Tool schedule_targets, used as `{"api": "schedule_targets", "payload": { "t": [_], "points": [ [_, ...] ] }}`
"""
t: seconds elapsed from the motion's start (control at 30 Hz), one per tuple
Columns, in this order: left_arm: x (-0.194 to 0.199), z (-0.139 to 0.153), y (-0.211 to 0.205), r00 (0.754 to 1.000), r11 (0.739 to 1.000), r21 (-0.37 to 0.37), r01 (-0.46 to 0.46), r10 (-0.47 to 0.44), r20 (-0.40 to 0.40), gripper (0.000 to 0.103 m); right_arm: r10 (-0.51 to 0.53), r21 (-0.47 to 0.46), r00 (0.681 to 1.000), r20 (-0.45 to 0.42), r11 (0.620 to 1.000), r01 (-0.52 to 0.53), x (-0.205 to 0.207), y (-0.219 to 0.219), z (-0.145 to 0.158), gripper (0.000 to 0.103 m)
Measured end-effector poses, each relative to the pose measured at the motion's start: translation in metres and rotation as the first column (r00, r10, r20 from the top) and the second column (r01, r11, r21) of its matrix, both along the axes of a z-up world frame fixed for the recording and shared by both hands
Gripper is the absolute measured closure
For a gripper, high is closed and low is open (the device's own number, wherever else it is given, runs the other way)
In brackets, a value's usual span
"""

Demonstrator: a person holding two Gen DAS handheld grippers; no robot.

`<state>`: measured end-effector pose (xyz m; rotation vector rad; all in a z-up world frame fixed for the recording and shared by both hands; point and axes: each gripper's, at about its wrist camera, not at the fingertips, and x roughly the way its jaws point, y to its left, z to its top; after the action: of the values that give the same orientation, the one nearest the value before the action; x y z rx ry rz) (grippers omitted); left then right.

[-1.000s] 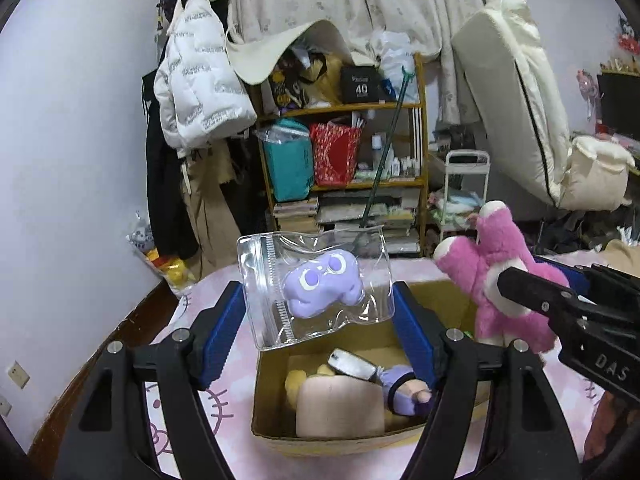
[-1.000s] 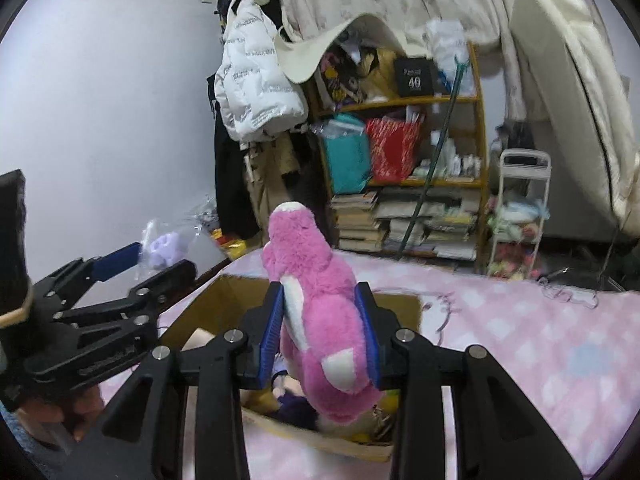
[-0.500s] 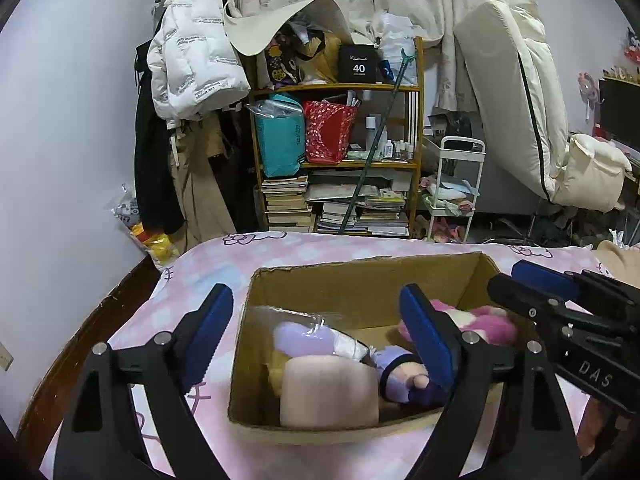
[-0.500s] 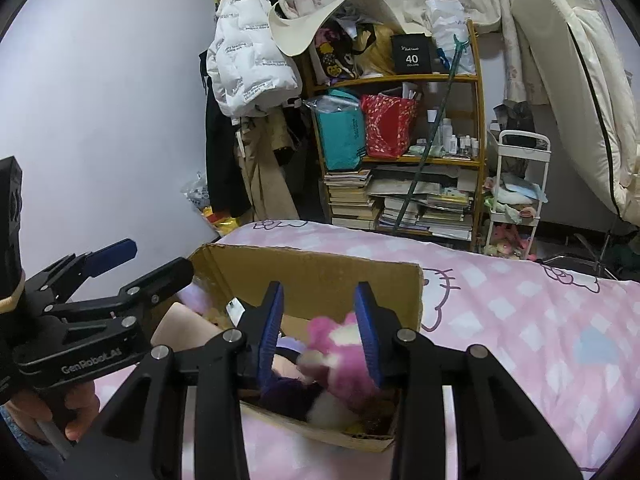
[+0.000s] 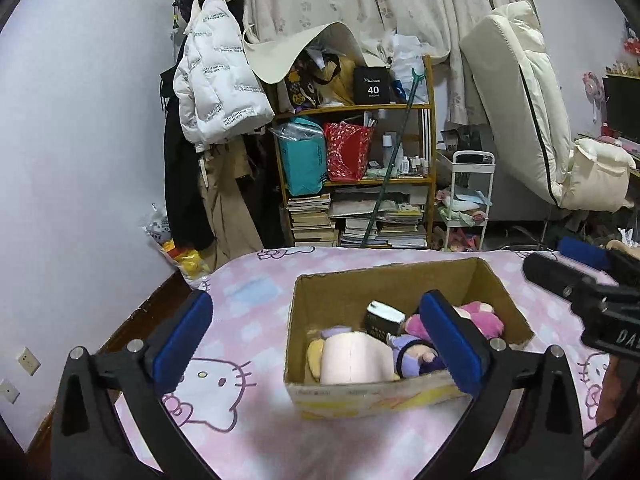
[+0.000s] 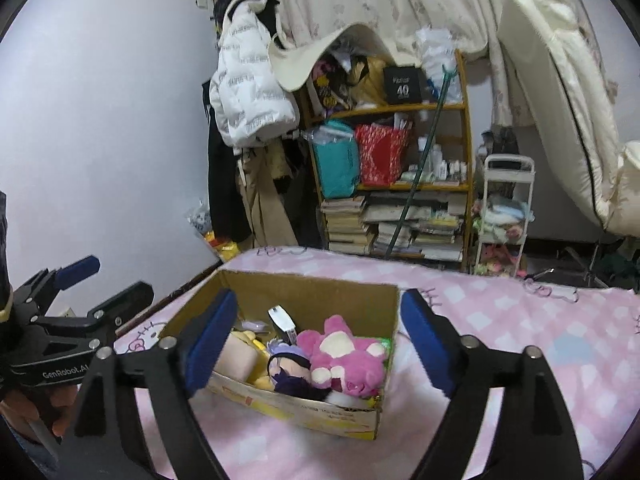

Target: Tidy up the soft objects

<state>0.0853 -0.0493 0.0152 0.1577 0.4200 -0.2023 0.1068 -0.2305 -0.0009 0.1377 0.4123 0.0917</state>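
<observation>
Pink plush (image 6: 344, 354) | in cardboard box (image 6: 304, 290) | between right gripper (image 6: 316, 334) fingers, untouched

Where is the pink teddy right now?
In the right wrist view, the pink teddy lies inside the cardboard box, at its right end, beside the purple-haired doll.

"40" on black box (image 5: 373, 85); "GenRobot.AI" on left gripper (image 6: 108, 284)

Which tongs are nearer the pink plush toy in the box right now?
Right, by my reading. The right tongs hang open over the cardboard box, straddling the pink plush toy. The left tongs hang open toward the box's left side, their right finger overlapping the toy.
</observation>
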Motion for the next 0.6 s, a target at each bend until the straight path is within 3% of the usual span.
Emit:
{"api": "schedule_targets", "payload": {
  "t": [0.13,0.6],
  "points": [
    [-0.019,0.011,0.011,1.0,1.0,-0.022,-0.012,0.012,0.004,0.001,-0.027,-0.035,0.999,0.046,0.999,0.028,-0.02,0.0,0.016,0.0],
    [-0.101,0.031,0.036,0.997,0.999,-0.017,-0.039,0.041,0.071,0.001,-0.061,-0.122,0.994,0.091,0.99,0.072,-0.084,-0.001,0.033,0.0]
  ]
}}
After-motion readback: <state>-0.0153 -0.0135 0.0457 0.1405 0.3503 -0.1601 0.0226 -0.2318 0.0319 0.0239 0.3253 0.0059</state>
